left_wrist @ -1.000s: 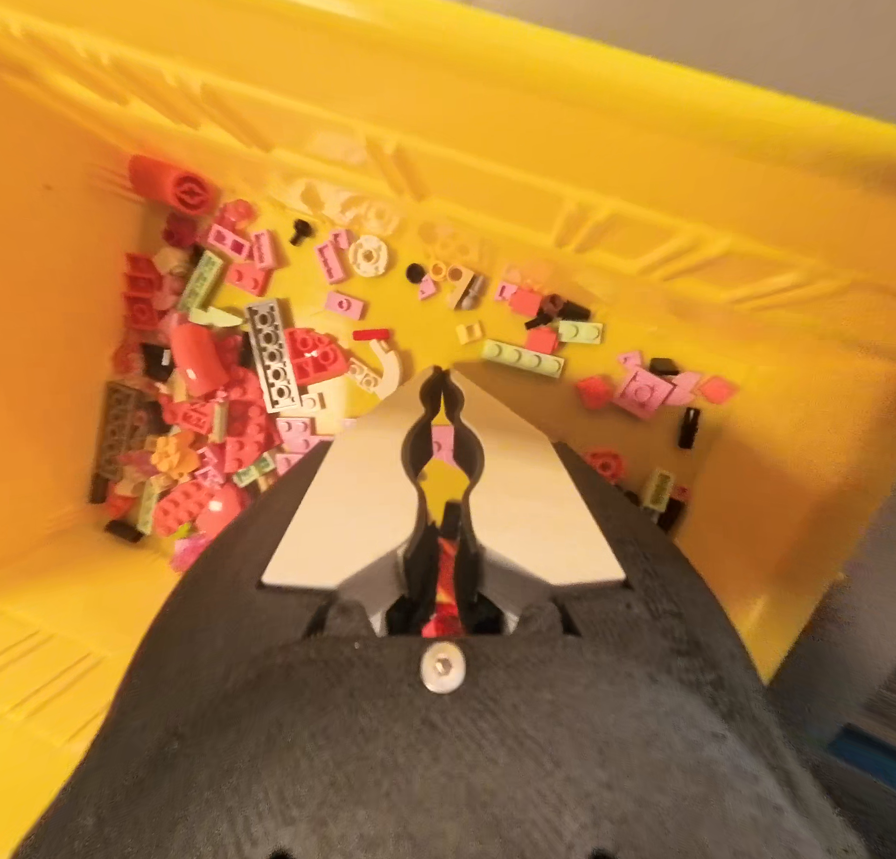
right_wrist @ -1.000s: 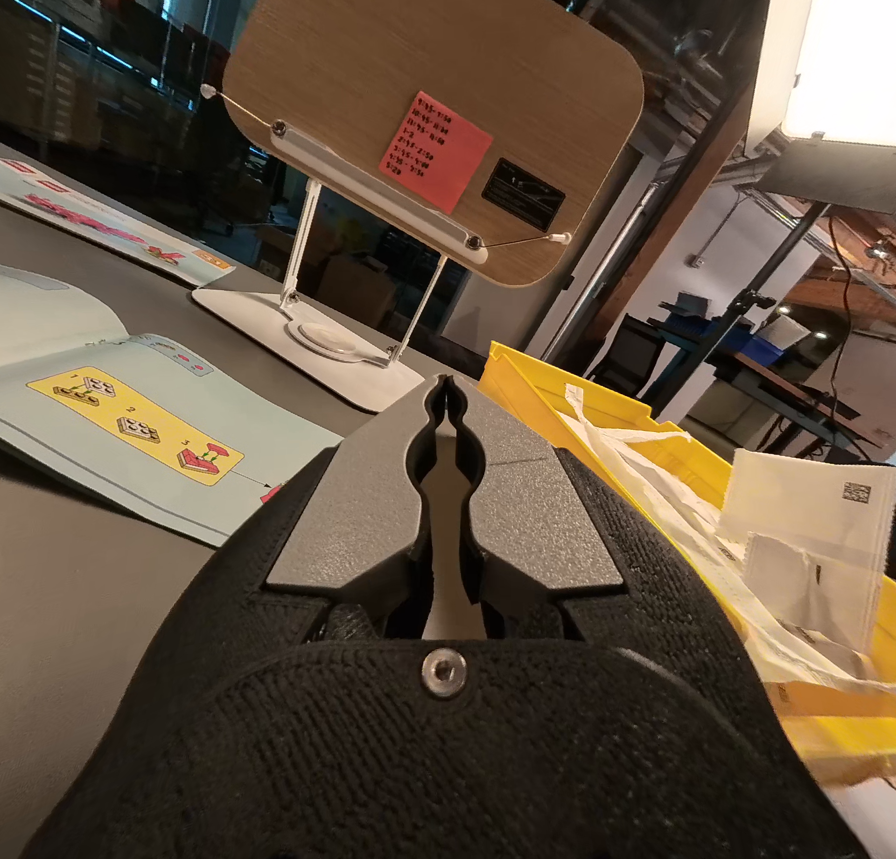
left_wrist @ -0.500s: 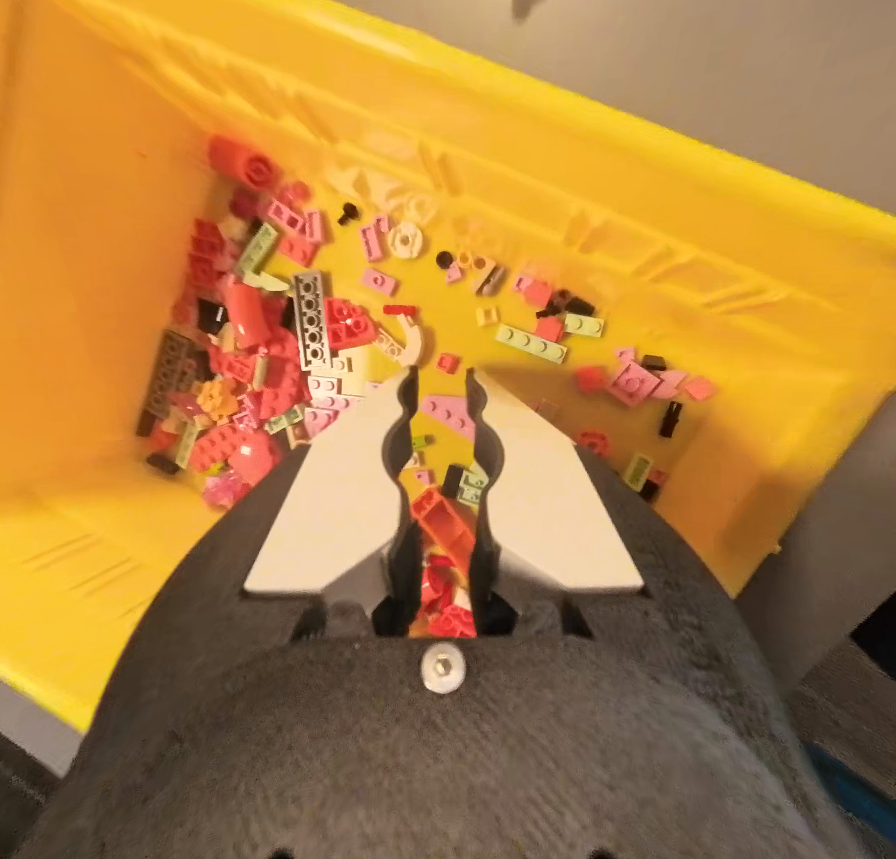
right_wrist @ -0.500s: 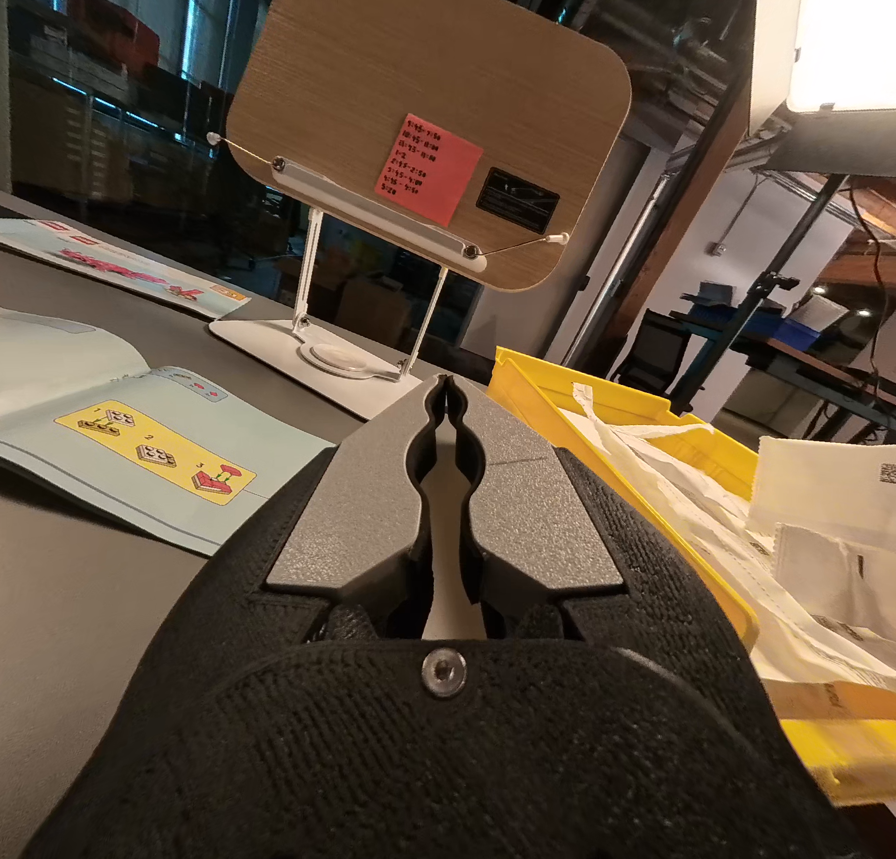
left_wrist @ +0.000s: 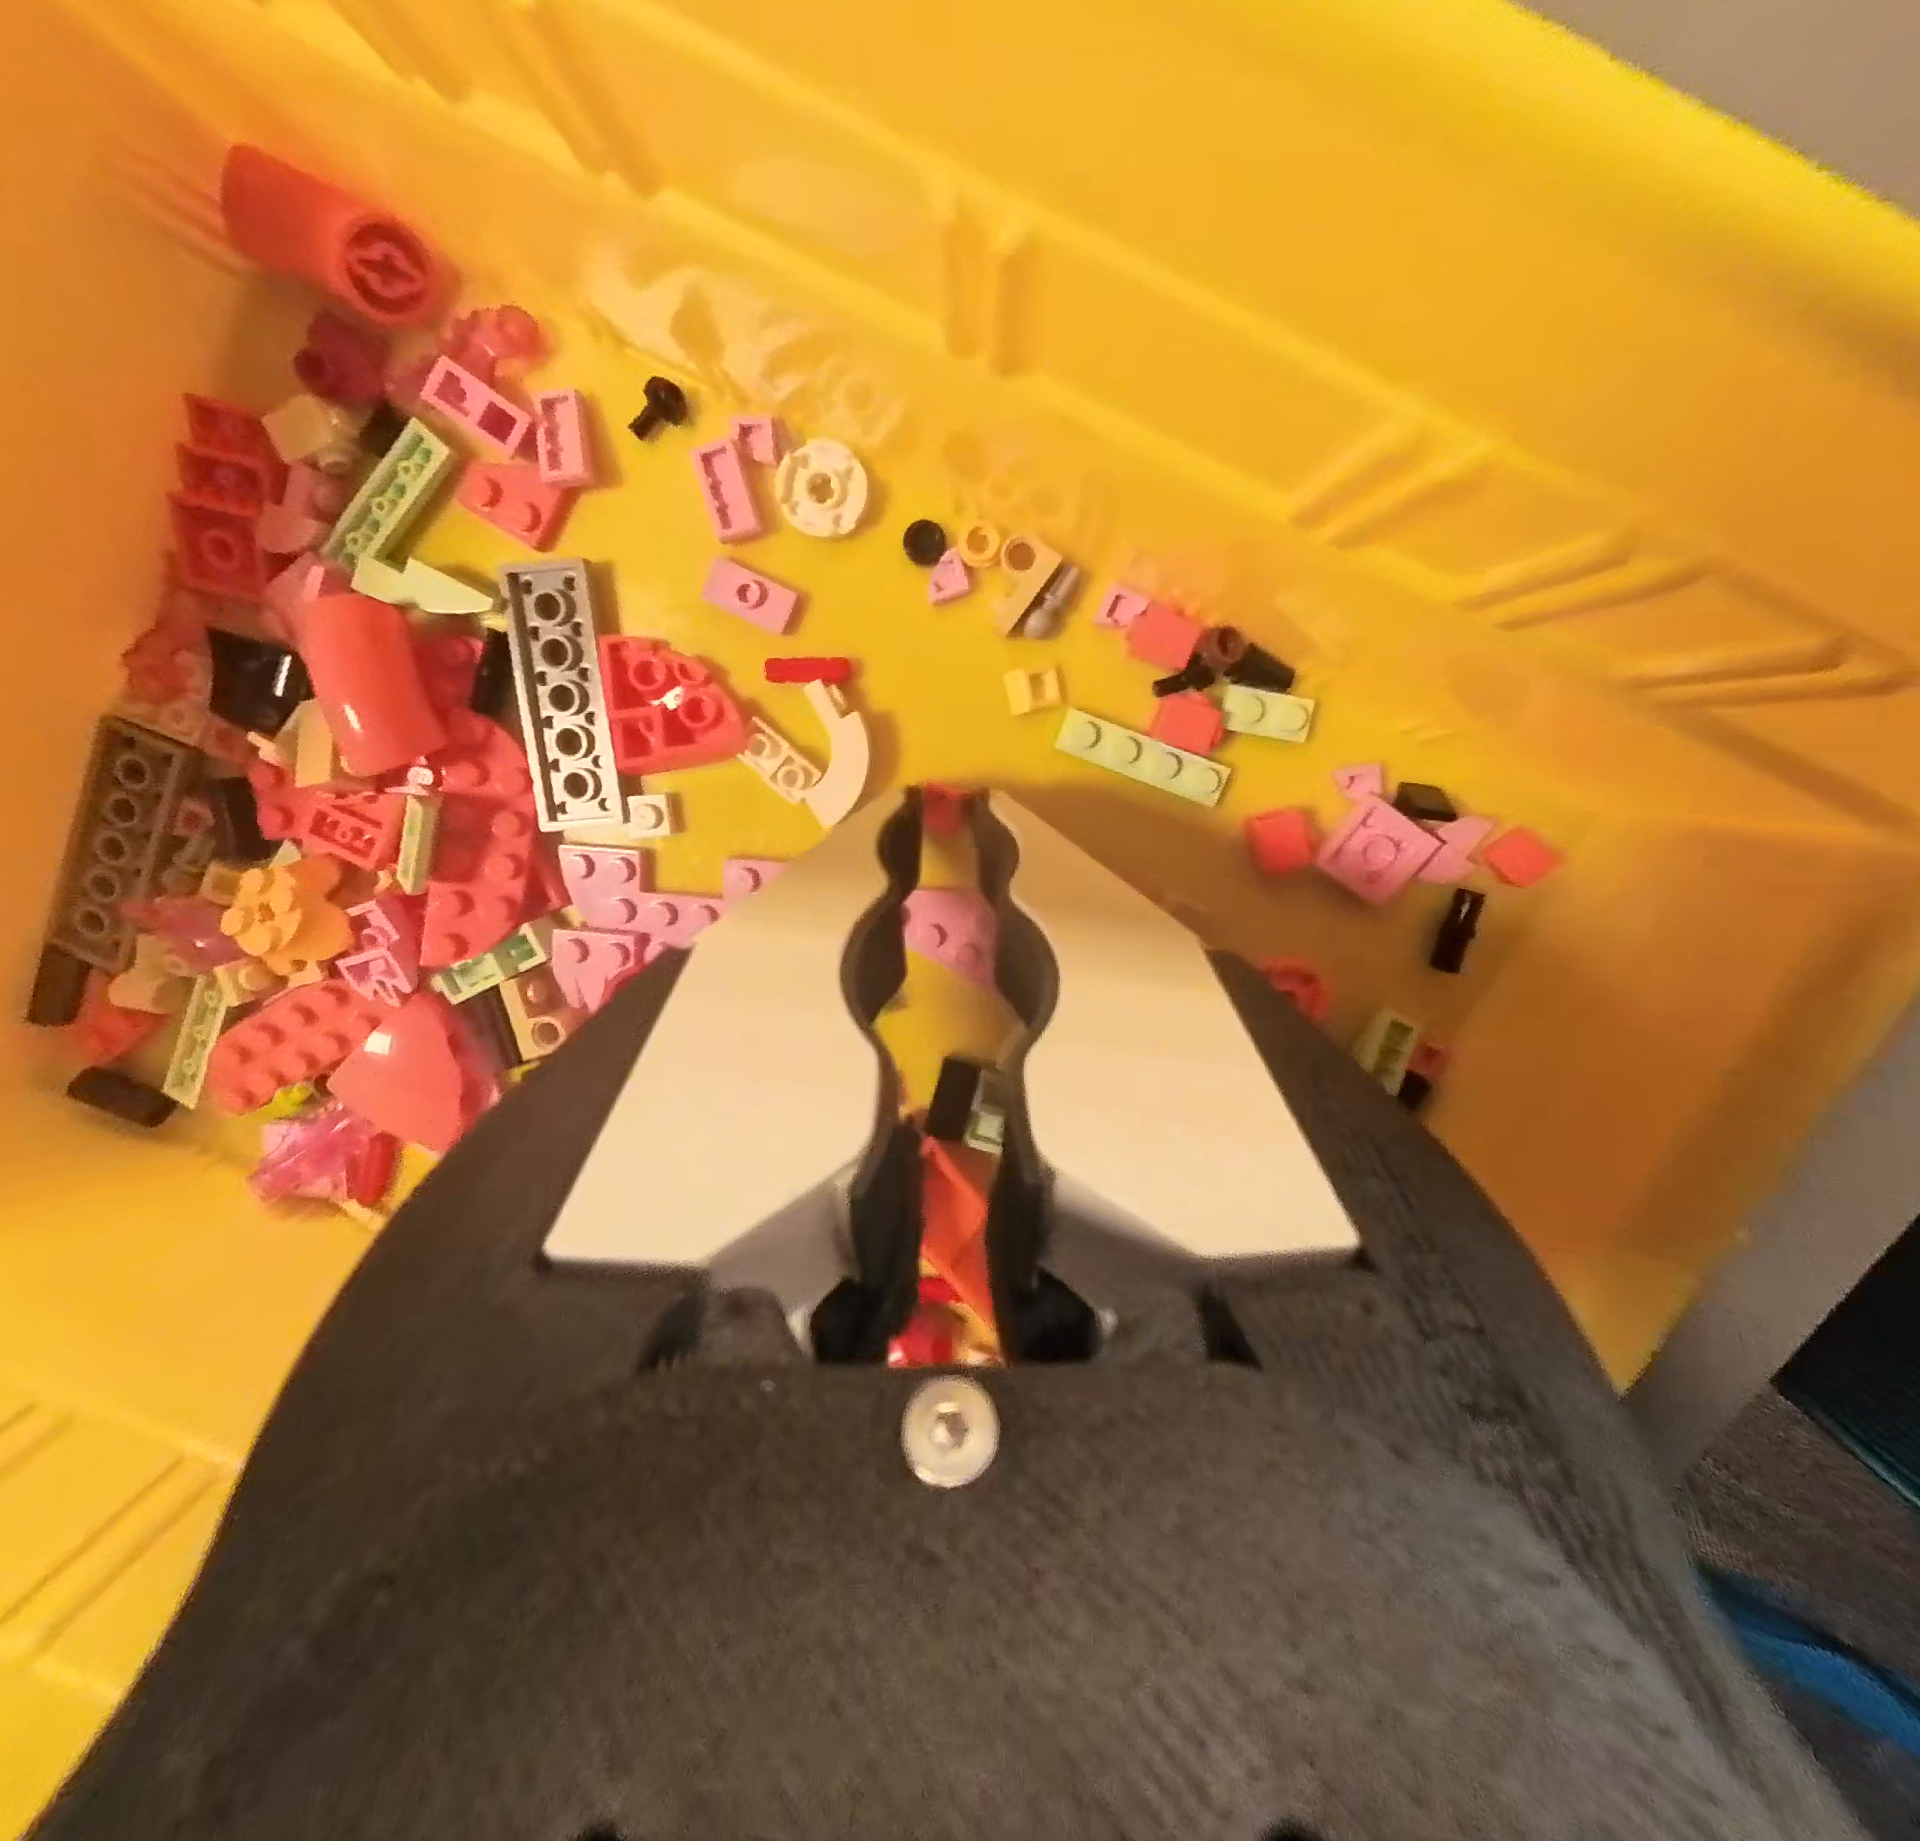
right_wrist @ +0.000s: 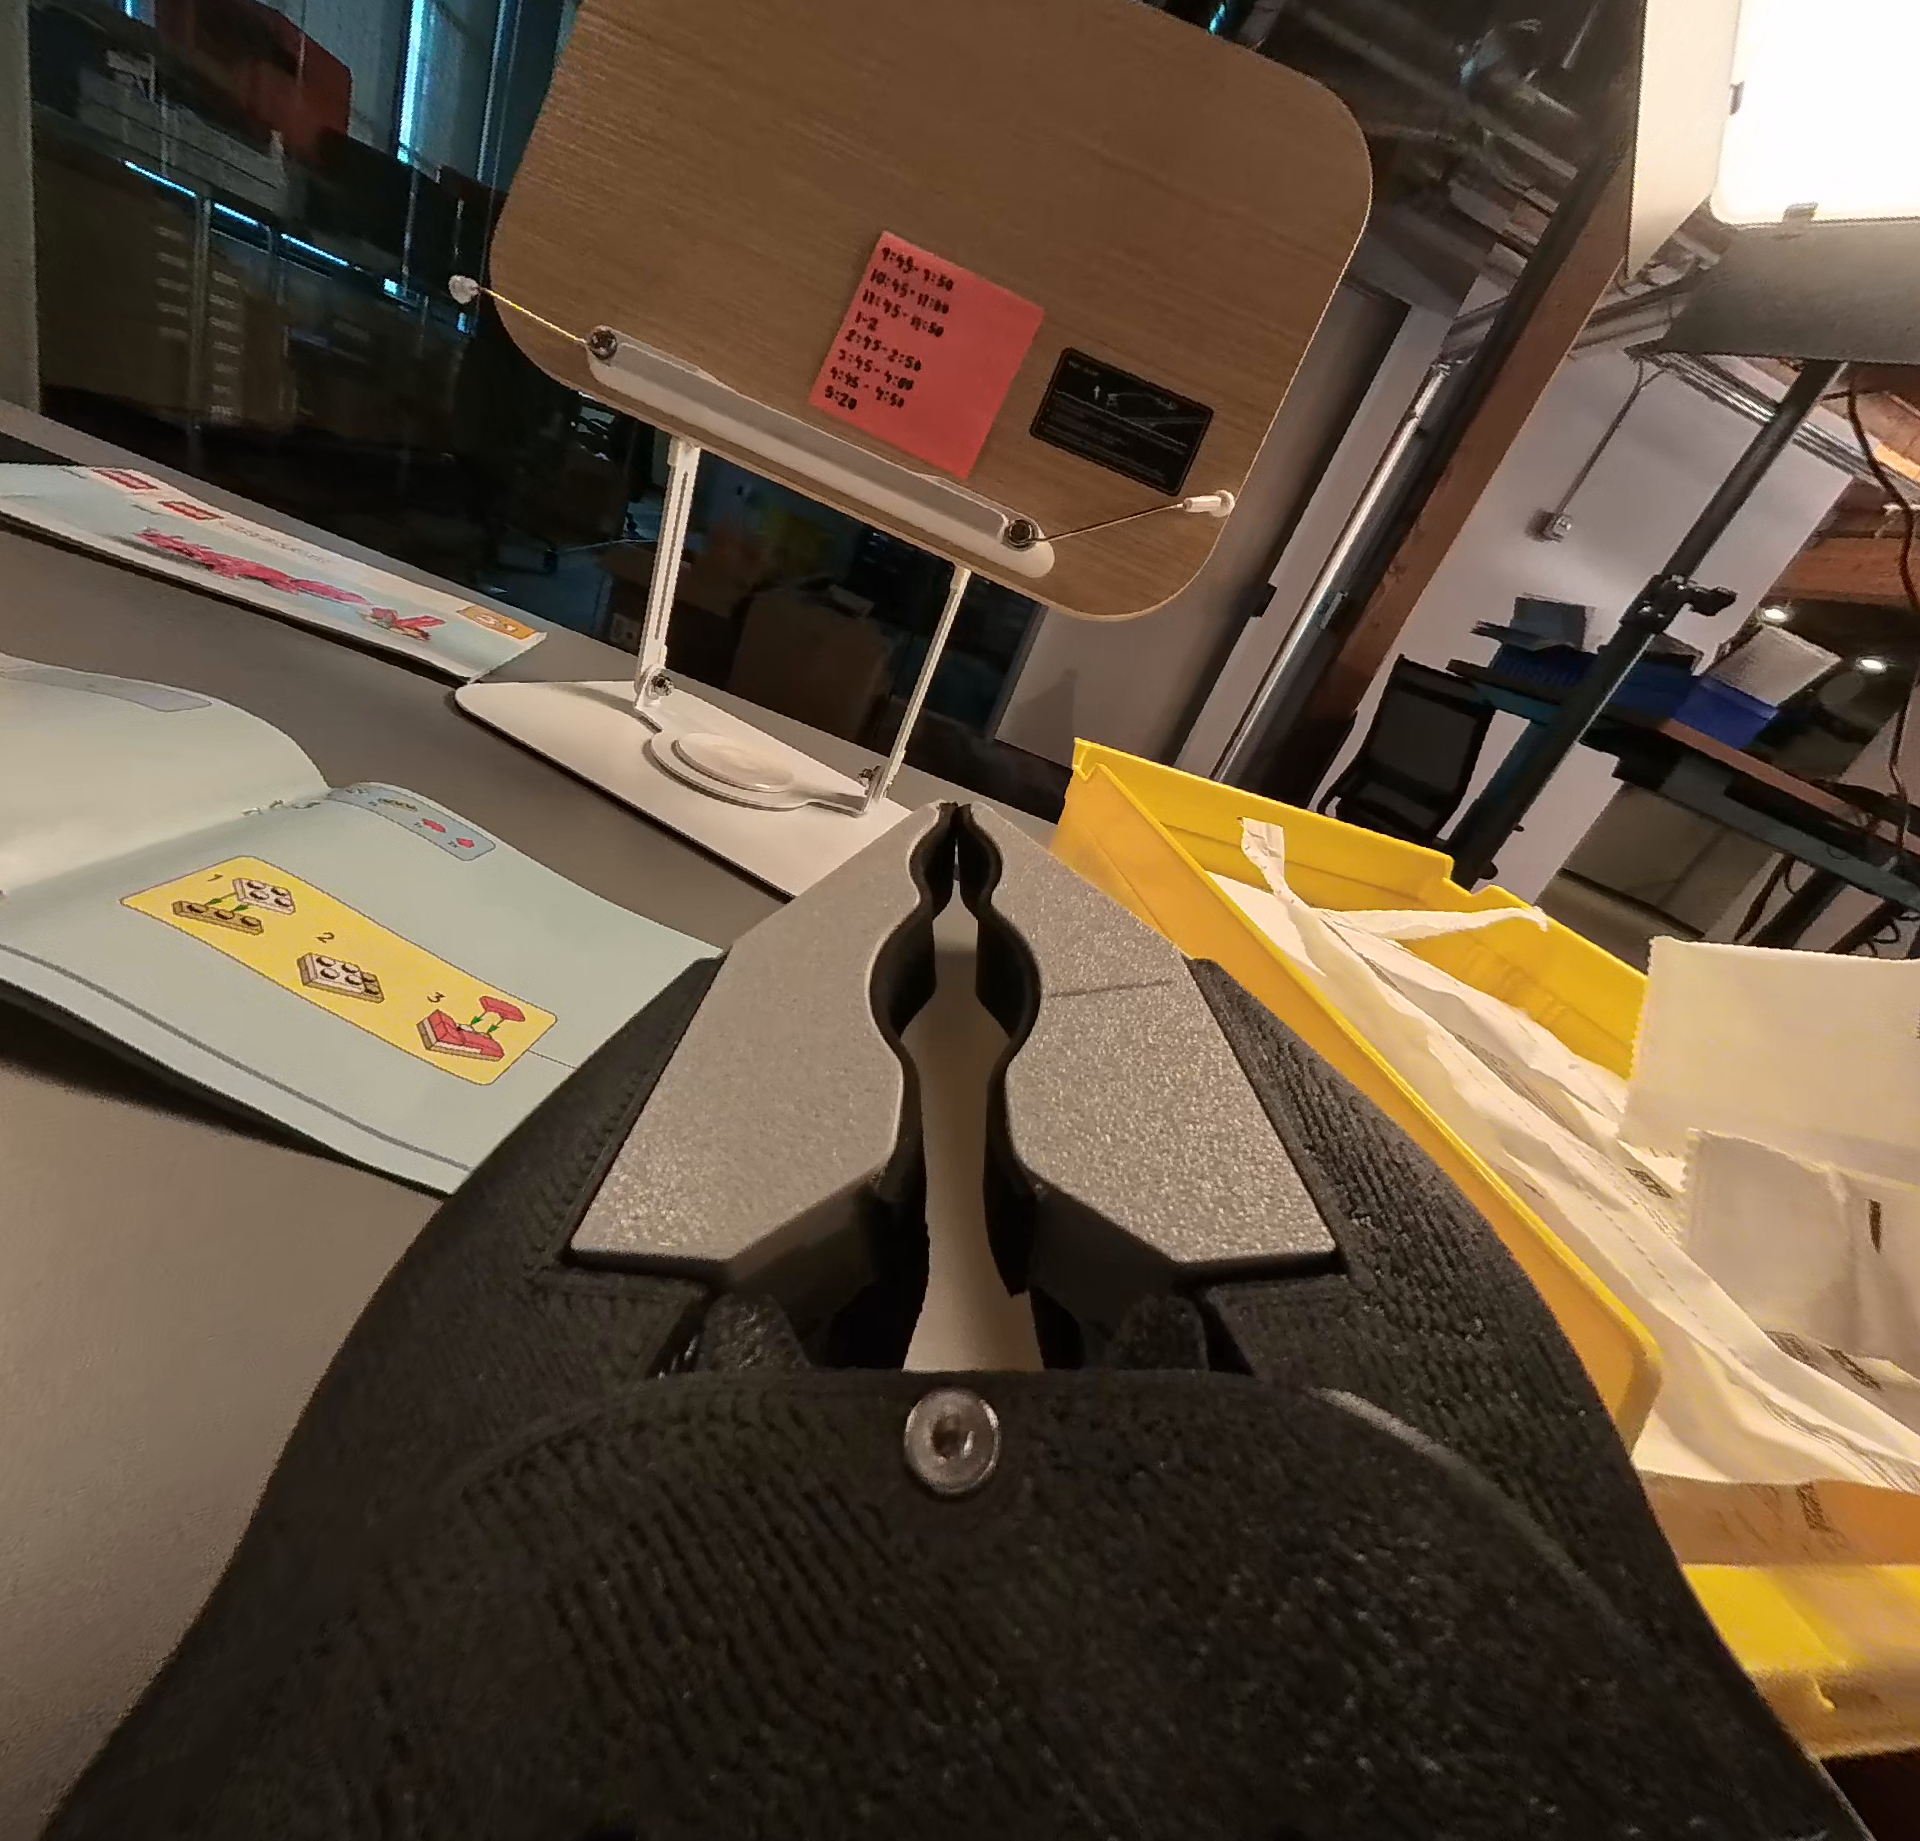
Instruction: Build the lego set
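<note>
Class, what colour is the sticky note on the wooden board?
The sticky note is coral red, clearest in the right wrist view.

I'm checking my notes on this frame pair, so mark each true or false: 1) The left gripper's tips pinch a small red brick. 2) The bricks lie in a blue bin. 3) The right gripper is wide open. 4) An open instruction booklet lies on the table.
1) True: the left gripper is closed on a small red brick.
2) False: the bin is yellow.
3) False: the right gripper has its tips together, with nothing between.
4) True: the booklet lies open.
</note>
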Motion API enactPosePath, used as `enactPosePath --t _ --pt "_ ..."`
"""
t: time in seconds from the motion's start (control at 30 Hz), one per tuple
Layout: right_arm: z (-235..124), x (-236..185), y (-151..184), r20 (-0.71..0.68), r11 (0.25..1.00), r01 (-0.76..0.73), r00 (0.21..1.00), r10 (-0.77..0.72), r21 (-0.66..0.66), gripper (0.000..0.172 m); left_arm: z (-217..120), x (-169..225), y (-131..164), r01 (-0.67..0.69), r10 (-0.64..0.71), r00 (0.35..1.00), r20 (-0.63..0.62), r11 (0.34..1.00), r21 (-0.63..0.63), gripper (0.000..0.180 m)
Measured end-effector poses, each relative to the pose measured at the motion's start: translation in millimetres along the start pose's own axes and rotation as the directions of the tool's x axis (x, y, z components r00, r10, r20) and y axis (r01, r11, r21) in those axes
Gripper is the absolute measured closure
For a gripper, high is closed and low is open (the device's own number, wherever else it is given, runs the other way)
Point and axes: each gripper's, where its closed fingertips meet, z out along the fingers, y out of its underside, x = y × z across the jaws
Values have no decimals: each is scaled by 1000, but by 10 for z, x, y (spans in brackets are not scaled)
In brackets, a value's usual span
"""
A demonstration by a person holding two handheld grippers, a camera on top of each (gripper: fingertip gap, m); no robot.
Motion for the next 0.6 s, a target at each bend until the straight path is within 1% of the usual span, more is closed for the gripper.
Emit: enactPosePath --t 0.2,0.3,0.37,0.43,0.53,0.57,0.6 --pt "6 -9 3 3 1000 5 1000 -5 -2 172 -47 -70 12 -69 68 993 94 997 15 174" --pt "6 -2 3 0 1000 2 1000 -2 -2 172 -226 -60 -122 -102 85 984 158 990 102 174" --pt "9 1 -1 -3 1000 -4 1000 4 0 172 -476 -17 -335 -122 75 971 228 972 202 175" --pt "15 -3 -5 -4 1000 -7 1000 7 2 172 -828 140 -659 -152 51 951 305 936 317 175" --pt "24 -14 -14 -5 1000 -7 1000 7 5 172 -1342 609 -1225 -276 62 898 436 851 446 175" --pt "25 -21 -20 -4 1000 -8 1000 8 7 172 -1448 793 -1421 -308 57 885 462 816 489 175" --pt "25 -30 -23 -2 1000 -7 1000 7 8 172 -1491 1009 -1630 -319 51 892 449 775 545 175"
